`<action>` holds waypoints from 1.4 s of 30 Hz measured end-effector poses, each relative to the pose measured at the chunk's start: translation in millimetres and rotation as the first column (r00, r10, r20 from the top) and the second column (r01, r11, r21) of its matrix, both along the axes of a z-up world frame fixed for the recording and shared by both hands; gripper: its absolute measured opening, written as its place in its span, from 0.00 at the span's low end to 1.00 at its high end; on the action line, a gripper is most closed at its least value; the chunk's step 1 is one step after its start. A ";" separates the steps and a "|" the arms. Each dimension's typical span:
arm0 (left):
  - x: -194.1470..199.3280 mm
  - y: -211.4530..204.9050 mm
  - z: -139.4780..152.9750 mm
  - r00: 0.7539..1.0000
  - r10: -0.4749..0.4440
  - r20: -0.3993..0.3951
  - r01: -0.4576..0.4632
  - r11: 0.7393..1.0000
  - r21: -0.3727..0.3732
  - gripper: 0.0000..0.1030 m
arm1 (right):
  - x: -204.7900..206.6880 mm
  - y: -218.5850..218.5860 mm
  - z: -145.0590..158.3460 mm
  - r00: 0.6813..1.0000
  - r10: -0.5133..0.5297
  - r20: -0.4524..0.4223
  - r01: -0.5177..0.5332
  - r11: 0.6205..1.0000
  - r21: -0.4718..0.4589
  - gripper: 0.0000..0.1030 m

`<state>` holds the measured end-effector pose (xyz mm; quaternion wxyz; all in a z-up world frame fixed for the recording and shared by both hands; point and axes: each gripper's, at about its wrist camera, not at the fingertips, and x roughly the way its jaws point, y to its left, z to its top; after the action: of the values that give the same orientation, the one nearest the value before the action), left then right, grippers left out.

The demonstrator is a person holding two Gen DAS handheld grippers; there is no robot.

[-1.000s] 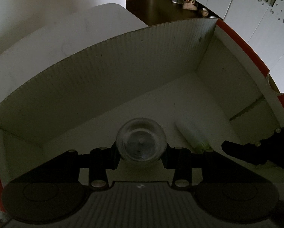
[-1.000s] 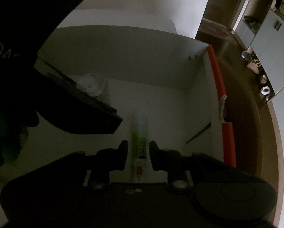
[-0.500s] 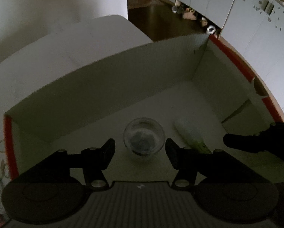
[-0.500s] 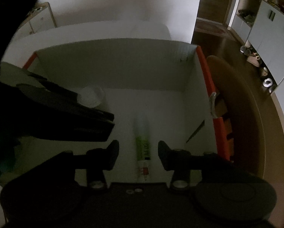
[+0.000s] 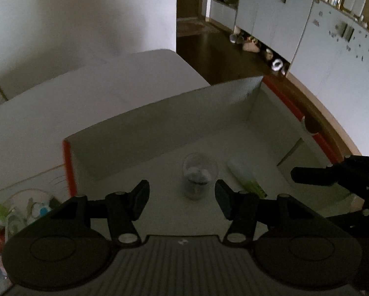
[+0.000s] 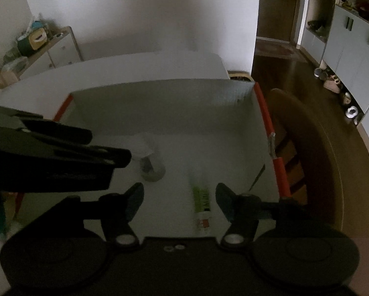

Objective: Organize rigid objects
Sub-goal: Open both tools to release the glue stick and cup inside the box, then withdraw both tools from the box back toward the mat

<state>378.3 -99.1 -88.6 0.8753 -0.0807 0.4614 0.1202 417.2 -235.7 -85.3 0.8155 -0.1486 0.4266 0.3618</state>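
Observation:
A clear glass jar [image 5: 199, 176] stands upright on the floor of a white cardboard box with orange rims [image 5: 159, 123]. A green and white tube [image 5: 246, 176] lies to its right. My left gripper [image 5: 182, 197] is open and empty, raised above and behind the jar. In the right wrist view the jar [image 6: 151, 162] and tube [image 6: 201, 204] lie in the same box [image 6: 164, 103]. My right gripper [image 6: 179, 201] is open and empty above the tube. The left gripper's body [image 6: 48, 157] crosses the left of that view.
The box sits on a white table [image 5: 98, 93]. A clear container of small items [image 5: 24, 212] stands left of the box. A wooden chair [image 6: 307, 160] is to the right of the box. Cabinets [image 5: 332, 56] line the far wall.
Both grippers opened, letting go of the jar and the tube, then rose and drew back from the box. The jar and tube stay on the box floor.

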 end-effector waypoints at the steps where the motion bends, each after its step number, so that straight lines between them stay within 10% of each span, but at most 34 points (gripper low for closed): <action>1: -4.8 -0.2 3.7 1.000 0.000 0.012 0.000 1.000 0.001 0.56 | -2.6 -0.4 3.1 1.000 0.000 0.001 0.000 1.000 0.008 0.66; 42: -208.2 110.7 54.6 0.970 -0.025 0.242 0.027 1.000 -0.007 0.80 | -174.9 68.0 51.0 0.984 -0.107 0.143 0.073 0.971 0.229 0.96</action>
<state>170.0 11.6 -34.1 0.9261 -0.0931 0.3528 0.0957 242.3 -167.7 -34.4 0.8731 -0.0642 0.3254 0.3574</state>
